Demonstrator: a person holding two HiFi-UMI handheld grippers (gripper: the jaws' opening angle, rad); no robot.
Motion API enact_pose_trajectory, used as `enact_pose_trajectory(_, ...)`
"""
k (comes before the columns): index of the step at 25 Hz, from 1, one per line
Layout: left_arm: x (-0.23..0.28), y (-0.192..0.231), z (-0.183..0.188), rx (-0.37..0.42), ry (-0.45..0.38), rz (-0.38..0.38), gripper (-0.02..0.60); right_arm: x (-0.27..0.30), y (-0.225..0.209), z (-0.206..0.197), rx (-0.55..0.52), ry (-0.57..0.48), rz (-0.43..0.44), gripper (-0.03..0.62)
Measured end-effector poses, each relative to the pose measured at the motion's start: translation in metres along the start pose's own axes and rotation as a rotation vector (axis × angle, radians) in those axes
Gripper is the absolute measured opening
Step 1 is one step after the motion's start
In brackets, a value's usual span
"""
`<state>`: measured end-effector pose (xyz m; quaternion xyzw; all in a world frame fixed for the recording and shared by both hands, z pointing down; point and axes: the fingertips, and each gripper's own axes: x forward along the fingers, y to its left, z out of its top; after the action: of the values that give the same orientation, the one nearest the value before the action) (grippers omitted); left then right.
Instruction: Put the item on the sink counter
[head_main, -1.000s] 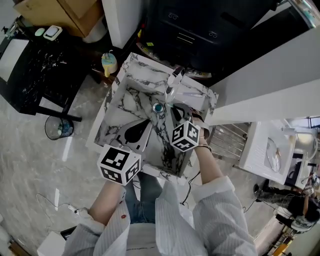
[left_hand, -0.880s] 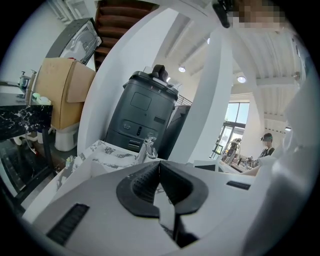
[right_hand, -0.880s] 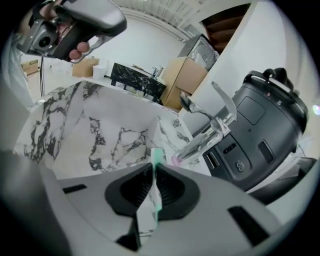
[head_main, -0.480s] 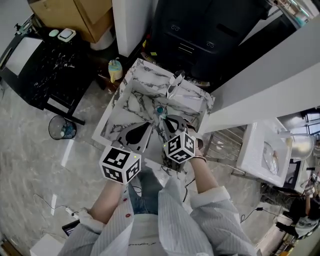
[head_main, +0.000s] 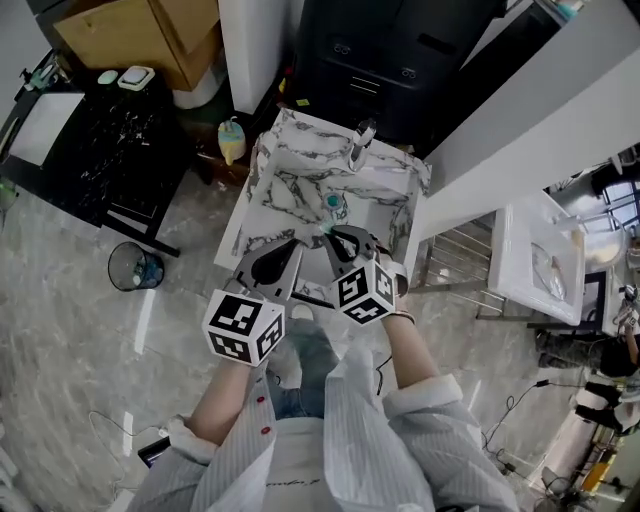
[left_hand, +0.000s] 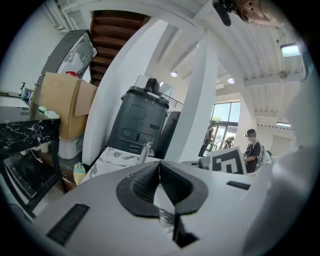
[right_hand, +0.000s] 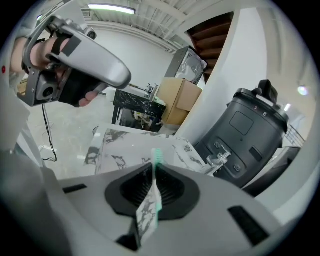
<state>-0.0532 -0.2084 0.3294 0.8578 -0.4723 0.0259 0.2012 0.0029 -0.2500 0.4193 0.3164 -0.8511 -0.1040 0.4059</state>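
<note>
A thin green item, seemingly a toothbrush (right_hand: 156, 172), is clamped edge-on between the pads of my right gripper (right_hand: 154, 167), its tip poking out ahead of the jaws. In the head view the right gripper (head_main: 330, 234) hovers over the near rim of the white marble sink (head_main: 290, 150), close to its teal drain (head_main: 333, 202). My left gripper (head_main: 298, 246) hangs beside it to the left, jaws pressed together with nothing between them (left_hand: 159, 167). The chrome faucet (head_main: 362, 140) stands at the sink's far rim.
A large dark machine (head_main: 400, 50) stands behind the sink. A black marble table (head_main: 100, 140) and a waste bin (head_main: 133, 268) are at the left, with a bottle (head_main: 231, 138) on the floor by the sink. A white wall (head_main: 540, 130) and a rack (head_main: 455, 285) lie to the right.
Both grippers have drawn back from over the basin toward the sink's near rim, staying side by side. The green item stays gripped in the right one.
</note>
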Motion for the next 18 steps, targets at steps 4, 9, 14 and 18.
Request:
enact_pose_trajectory(4,-0.045,0.008,-0.008,0.0,0.005,-0.007,0.017,-0.021,0.035,0.028,0.047,-0.015,-0.03,0.031)
enact_pose_trajectory(9,-0.102,0.011,-0.021,0.005,0.011,-0.026,0.017,-0.051,0.081,0.065,0.111,-0.051,-0.064,0.031)
enact_pose_trajectory(14,-0.147,0.002,-0.041,0.017,0.04,-0.068,0.017,-0.079,0.126,0.088,0.198,-0.094,-0.08,0.031)
enact_pose_trajectory(18,-0.174,-0.005,-0.051,0.019,0.054,-0.099,0.017,-0.097,0.158,0.093,0.252,-0.094,-0.097,0.031)
